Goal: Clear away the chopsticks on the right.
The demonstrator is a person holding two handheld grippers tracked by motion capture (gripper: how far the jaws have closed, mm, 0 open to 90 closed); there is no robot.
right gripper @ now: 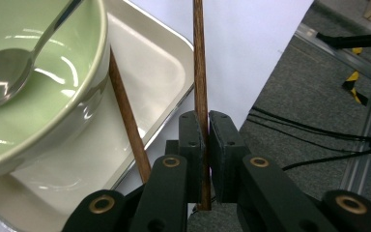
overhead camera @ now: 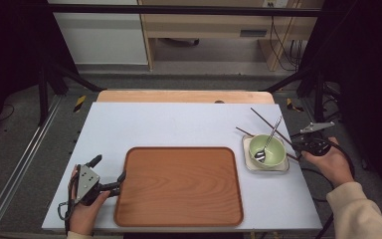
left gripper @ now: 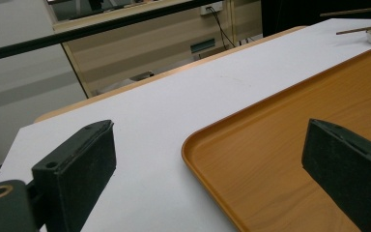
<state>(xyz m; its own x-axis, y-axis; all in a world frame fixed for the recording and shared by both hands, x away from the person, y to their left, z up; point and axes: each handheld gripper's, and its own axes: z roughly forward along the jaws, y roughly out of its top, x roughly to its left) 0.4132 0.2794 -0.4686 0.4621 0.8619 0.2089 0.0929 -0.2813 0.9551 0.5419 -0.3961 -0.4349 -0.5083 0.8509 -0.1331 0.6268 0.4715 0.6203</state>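
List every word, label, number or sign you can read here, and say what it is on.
No readable text anywhere.
The small label on the cabinet at the back: too small and blurred to read.
The yellow and black floor tape: stripes only, no lettering.
The tray, bowl, white dish, spoon and chopsticks: no markings.

White-topped table (overhead camera: 179, 124) with pale wooden far edge. Empty brown wooden rectangular tray (overhead camera: 179, 185) lies centre-front. Small cream square plate (overhead camera: 247, 160) lies just right of it.
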